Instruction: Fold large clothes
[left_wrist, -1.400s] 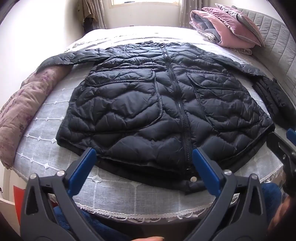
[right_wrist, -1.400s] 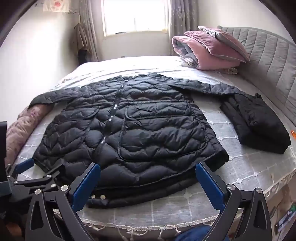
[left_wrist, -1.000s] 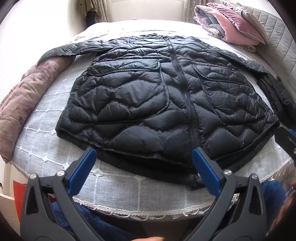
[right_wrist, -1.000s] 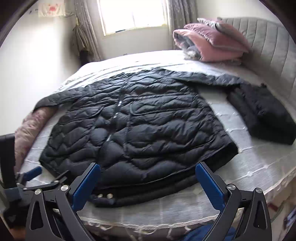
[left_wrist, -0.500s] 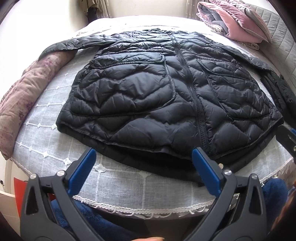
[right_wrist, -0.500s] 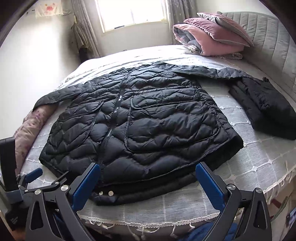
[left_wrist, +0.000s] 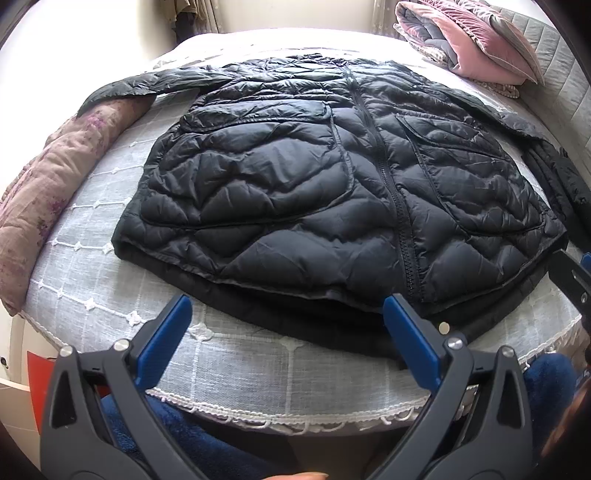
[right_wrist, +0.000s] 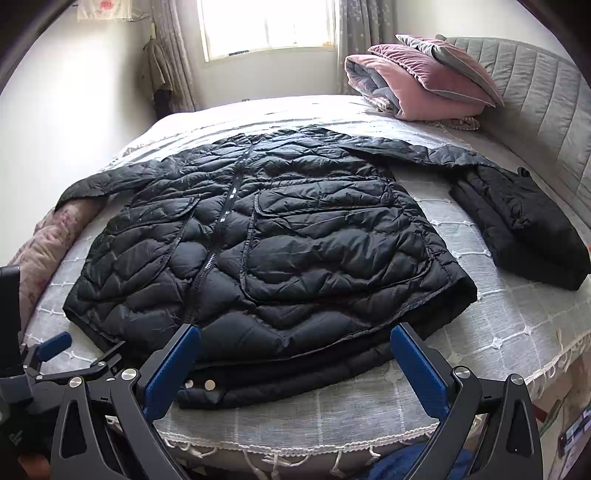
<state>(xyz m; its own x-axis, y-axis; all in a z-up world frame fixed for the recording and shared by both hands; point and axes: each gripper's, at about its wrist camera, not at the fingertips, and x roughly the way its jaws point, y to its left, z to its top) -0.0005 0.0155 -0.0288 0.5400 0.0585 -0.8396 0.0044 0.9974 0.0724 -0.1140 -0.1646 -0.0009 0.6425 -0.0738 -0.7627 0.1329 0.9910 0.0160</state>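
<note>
Jacket (left_wrist: 332, 192): lies flat on the bed (left_wrist: 258, 358), zipped, sleeves spread, so folding can begin
Left gripper (left_wrist: 284, 317): fingers spread wide, empty; hovers over the hem, likely to grasp it
Right gripper (right_wrist: 295, 347): spread wide too, empty; near the hem's right part

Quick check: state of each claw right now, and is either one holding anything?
Left claw: open, holding nothing, above the black quilted puffer jacket's hem.
Right claw: open, holding nothing.
</note>
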